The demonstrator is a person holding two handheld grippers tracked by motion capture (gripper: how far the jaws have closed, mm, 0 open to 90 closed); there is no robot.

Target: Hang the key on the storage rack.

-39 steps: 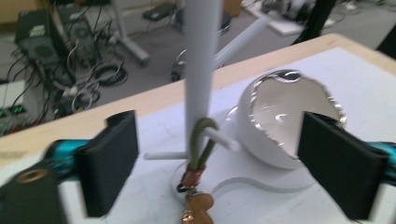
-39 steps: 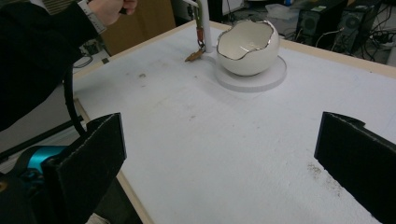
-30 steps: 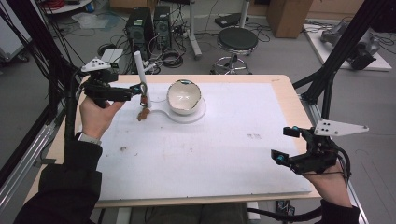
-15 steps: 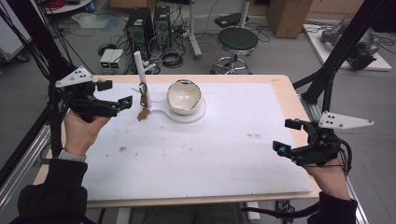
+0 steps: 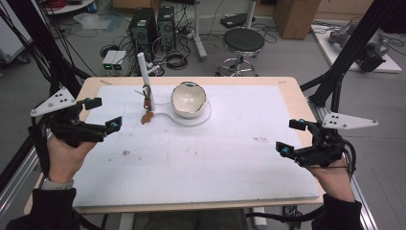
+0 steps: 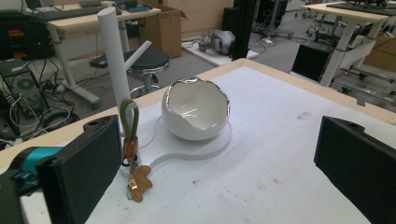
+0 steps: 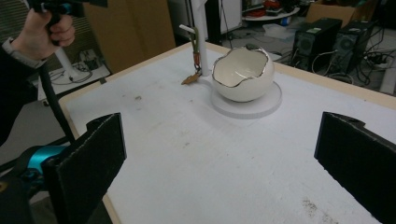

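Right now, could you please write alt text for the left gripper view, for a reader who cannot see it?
A white eggshell-shaped bowl sits on a clear round base on a white table, beside a white post with a keychain hanging from its peg. The open jaws of the left hand-held gripper frame the foreground.

- We see a wood-edged table (image 5: 287, 84) under a white mat (image 5: 215, 158) — faintly smudged.
- On the mat: a clear base (image 5: 203, 119) with an eggshell-shaped bowl (image 5: 188, 99).

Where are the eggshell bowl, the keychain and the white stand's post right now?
eggshell bowl (image 6: 196, 123): left gripper view, front of its outer wall.
keychain (image 6: 137, 183): left gripper view, brown charm lying on the table.
white stand's post (image 6: 113, 56): left gripper view, mid-shaft above the green loop.
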